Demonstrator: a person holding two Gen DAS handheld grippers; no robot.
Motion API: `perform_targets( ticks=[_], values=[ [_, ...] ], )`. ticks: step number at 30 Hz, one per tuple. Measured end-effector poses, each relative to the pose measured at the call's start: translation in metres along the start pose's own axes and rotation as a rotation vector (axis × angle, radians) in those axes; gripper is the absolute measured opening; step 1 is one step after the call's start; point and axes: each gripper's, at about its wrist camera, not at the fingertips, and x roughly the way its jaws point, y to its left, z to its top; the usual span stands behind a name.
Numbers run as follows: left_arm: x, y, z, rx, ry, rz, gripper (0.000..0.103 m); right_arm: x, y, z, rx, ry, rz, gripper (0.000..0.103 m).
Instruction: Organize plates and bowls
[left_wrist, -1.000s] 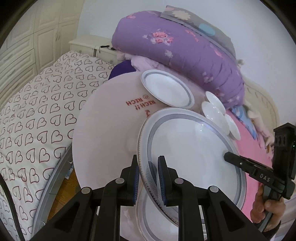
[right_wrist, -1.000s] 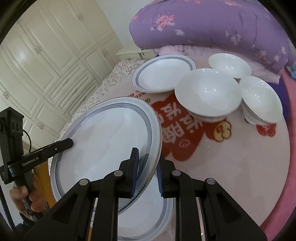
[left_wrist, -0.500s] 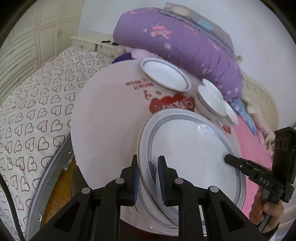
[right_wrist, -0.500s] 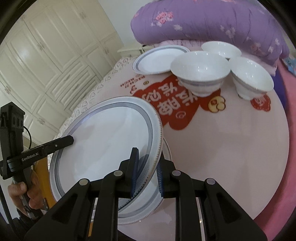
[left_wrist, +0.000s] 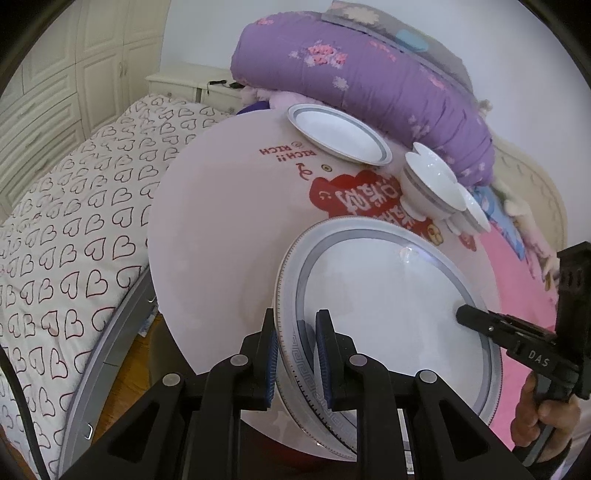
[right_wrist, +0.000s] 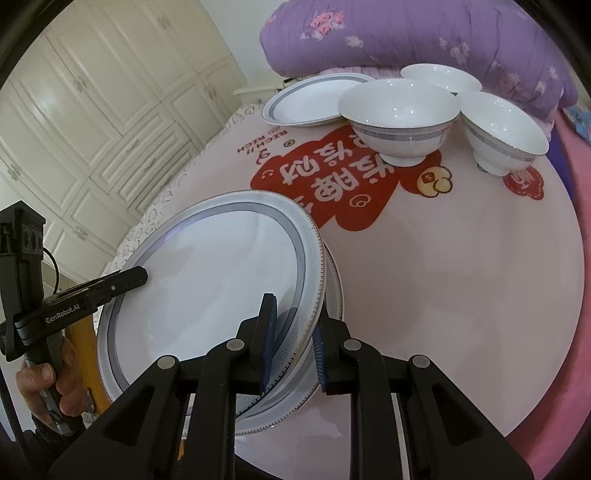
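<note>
The left gripper (left_wrist: 295, 354) reaches forward from the near left edge of the round tabletop (left_wrist: 221, 229), its blue-padded jaws clamped on the rim of the large plate (left_wrist: 384, 306). Opposite it, the right gripper (right_wrist: 291, 343) pinches the plate's other rim from the right, so the large plate (right_wrist: 207, 280) hangs tilted between the two, just above a second plate (right_wrist: 334, 284) of the same pattern lying flat at the tabletop's near edge. Both plates are glossy white, round, with a grey band and a key-pattern border. Farther back sits a smaller plate (right_wrist: 310, 101) with a grey rim, and to its right three white bowls (right_wrist: 399, 118) with grey bands stand close together. The tabletop is smooth pale pink with red printed characters. A heart-print bed cover (left_wrist: 74, 229) lies to the left, cream wardrobe doors (right_wrist: 92, 110) beyond, and a purple floral quilt (left_wrist: 354, 81) is bundled behind the bowls.
</note>
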Motion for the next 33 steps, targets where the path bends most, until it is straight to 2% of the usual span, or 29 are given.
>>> perform_targets(
  ticks=[7, 18, 24, 33],
  values=[
    [0.009, -0.002, -0.004, 0.017, 0.018, 0.014, 0.017, 0.007, -0.003, -0.003, -0.004, 0.020, -0.014, 0.019],
    [0.013, -0.005, -0.010, 0.055, -0.013, 0.067, 0.018, 0.012, 0.001, -0.005, -0.025, 0.044, -0.025, 0.021],
    [0.025, 0.001, -0.018, 0.040, 0.008, 0.063, 0.021, 0.017, 0.003, -0.005, -0.038, 0.052, -0.032, 0.020],
    [0.031, 0.004, -0.017, 0.046, -0.003, 0.056, 0.022, 0.016, 0.007, -0.005, -0.068, 0.050, -0.068, 0.023]
  ],
)
